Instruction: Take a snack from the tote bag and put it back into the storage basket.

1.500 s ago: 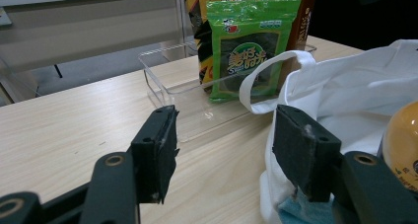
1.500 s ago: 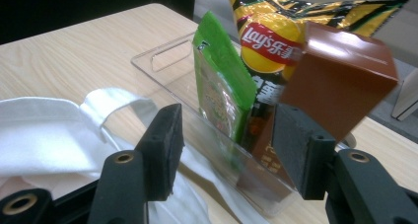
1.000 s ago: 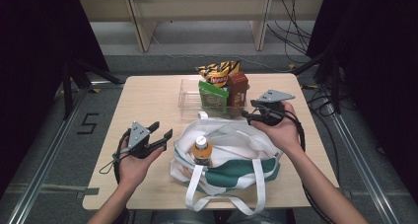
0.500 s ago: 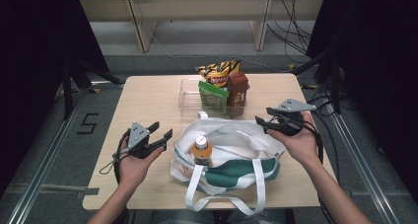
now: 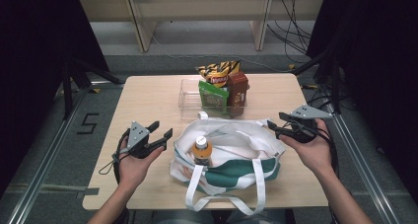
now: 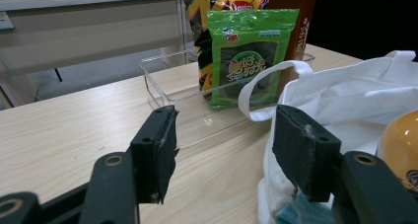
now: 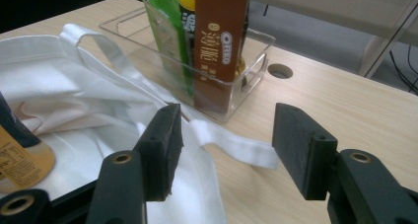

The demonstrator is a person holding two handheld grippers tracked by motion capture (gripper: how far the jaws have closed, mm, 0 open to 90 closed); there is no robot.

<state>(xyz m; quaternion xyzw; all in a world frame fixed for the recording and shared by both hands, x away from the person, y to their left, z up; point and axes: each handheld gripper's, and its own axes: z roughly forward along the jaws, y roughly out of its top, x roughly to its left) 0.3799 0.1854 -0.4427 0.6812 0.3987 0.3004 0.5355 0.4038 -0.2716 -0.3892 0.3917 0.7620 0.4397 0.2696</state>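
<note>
The light wooden surface [image 5: 148, 98] stands on a grey floor, dark curtains at both sides and a pale shelf unit beyond its far edge. A white and green tote bag [image 5: 231, 152] lies open by the near edge, an orange-capped bottle [image 5: 201, 150] upright inside. Towards the far edge a clear bin [image 5: 190, 93] holds snack packs [image 5: 219, 83]. The left gripper [image 5: 160, 137] hovers released just beside the bag's left side; the right gripper [image 5: 277, 123] hangs released at the bag's right side, nothing between its jaws.
</note>
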